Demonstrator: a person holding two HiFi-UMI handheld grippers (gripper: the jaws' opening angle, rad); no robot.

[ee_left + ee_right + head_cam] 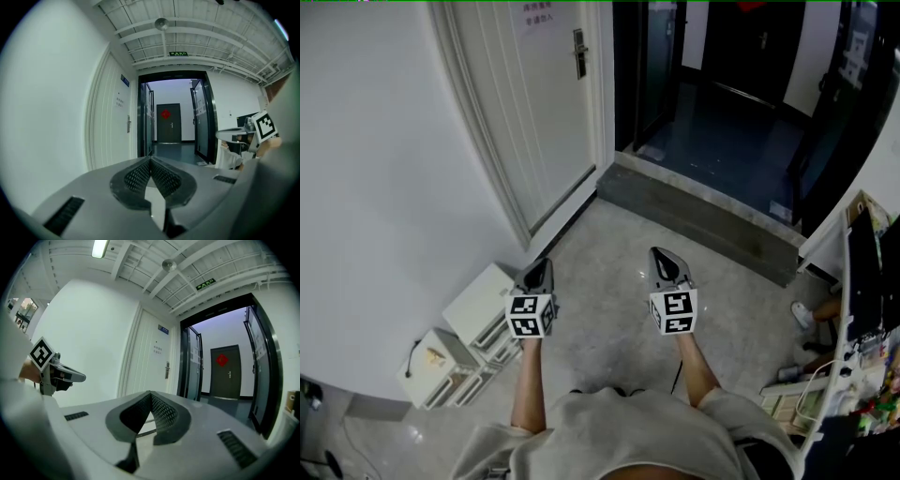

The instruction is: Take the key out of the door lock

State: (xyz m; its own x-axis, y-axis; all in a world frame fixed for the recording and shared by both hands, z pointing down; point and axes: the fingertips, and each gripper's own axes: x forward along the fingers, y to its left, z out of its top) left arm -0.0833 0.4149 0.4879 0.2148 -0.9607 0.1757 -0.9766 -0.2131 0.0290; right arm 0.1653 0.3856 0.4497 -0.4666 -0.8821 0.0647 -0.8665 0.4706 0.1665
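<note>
Plainly empty, left gripper (538,270) and right gripper (664,261) fingers sit closed near shut white drawer units (473,305)

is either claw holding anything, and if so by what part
Nothing is held. The left claw and the right claw are both shut and empty, apart from the door and its lock.
</note>
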